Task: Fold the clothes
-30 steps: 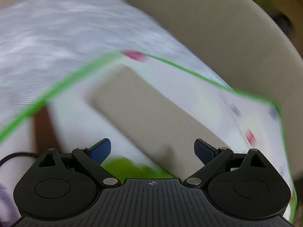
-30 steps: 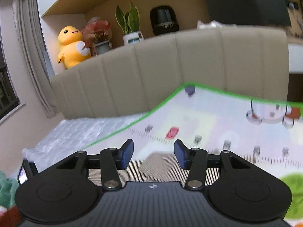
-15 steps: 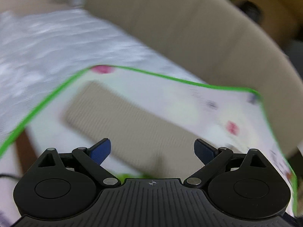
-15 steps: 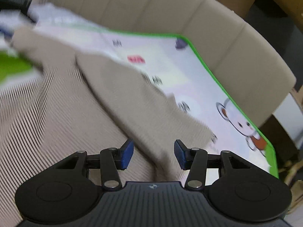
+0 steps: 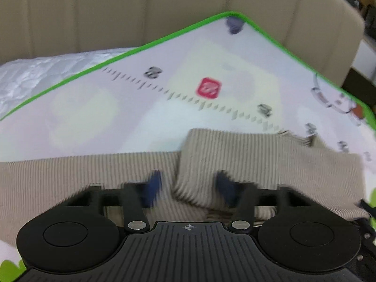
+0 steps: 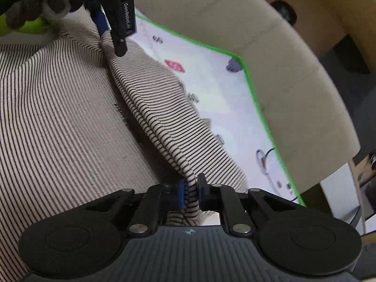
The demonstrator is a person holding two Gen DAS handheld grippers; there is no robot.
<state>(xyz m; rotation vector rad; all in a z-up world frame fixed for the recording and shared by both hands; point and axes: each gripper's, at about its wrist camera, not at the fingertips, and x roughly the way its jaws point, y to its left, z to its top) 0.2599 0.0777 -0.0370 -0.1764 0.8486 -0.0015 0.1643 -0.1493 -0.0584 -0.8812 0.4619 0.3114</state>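
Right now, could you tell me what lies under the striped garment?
The striped garment lies on a play mat with a green border and cartoon prints. Whatever the mat shows beneath the fabric is covered.

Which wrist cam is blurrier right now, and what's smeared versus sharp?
Left wrist view: motion blur, worst on the left gripper with its blue jaws smeared; the beige striped knit garment and the green-edged printed play mat are soft. Right wrist view: much sharper, stripes crisp where the right gripper pinches the fold; the beige padded headboard bends with fisheye distortion.
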